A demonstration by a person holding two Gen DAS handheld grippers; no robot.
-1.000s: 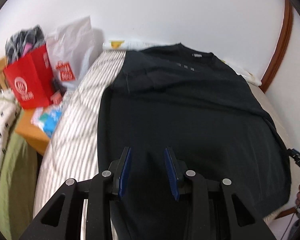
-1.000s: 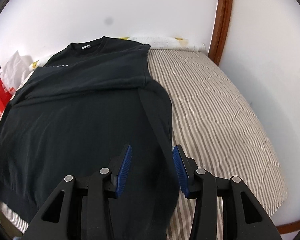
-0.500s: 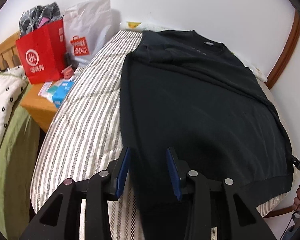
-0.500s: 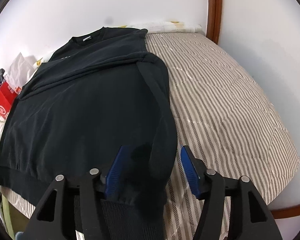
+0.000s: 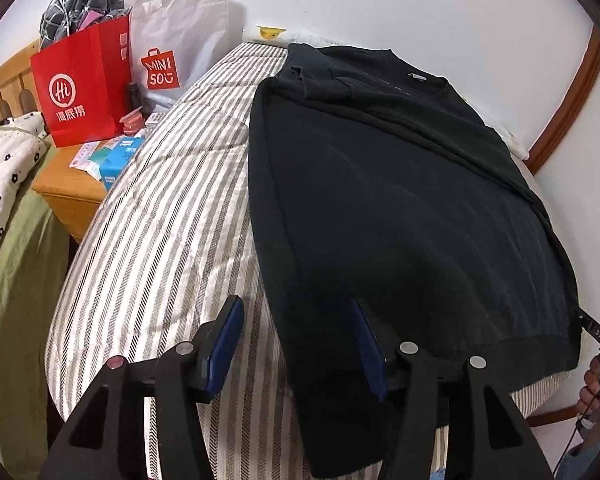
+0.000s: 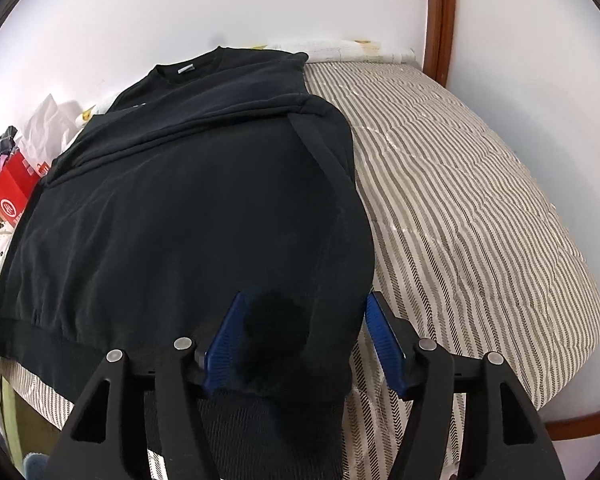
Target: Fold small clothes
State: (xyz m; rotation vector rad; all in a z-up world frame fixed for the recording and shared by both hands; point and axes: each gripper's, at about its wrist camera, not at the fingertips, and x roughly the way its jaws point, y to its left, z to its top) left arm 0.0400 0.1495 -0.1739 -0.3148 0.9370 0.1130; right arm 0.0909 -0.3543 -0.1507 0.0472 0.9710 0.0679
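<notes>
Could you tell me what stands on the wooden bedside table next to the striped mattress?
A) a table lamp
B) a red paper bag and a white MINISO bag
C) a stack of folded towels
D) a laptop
B: the left wrist view shows a red paper bag and a white MINISO bag standing on the wooden bedside table beside the striped mattress.

Both the left gripper (image 5: 296, 344) and the right gripper (image 6: 306, 340) have black angular frames, silver round screws and ribbed blue fingers (image 6: 220, 340); a hand (image 5: 596, 384), partly cropped, seems to grip a black cable.
</notes>
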